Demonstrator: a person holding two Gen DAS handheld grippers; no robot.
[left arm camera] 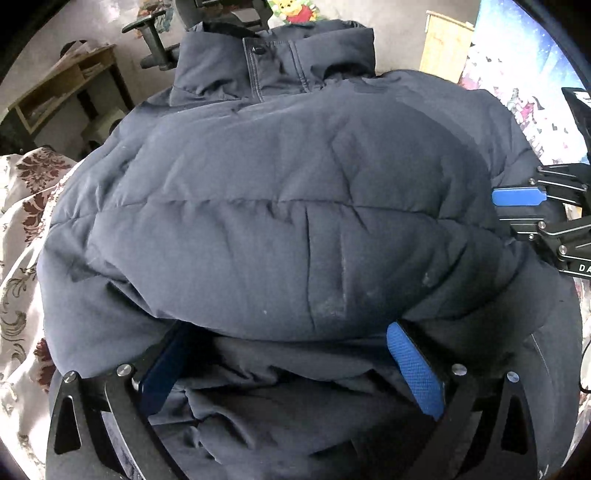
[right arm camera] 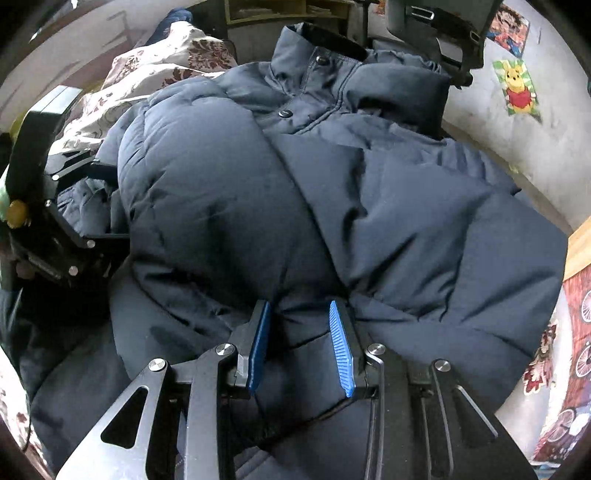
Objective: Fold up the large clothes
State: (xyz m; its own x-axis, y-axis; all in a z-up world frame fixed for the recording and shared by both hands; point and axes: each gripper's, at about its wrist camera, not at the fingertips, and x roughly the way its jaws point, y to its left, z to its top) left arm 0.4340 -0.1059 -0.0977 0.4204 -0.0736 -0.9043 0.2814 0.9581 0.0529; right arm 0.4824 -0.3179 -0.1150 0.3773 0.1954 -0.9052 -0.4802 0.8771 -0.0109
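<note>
Floral bedspread (left arm camera: 22,229) borders jacket (left arm camera: 280,206); chair (right arm camera: 439,26) behind collar.

the only lettering i can make out is "da" in white on the black body of the right gripper (left arm camera: 517,206), at the right edge of the left wrist view; the rest of the word is cut off by the frame. from the right wrist view, there is faint print on the black frame of the left gripper (right arm camera: 110,203), but i find it too blurred to read. the wall posters show cartoon figures, no words i can read.
</note>
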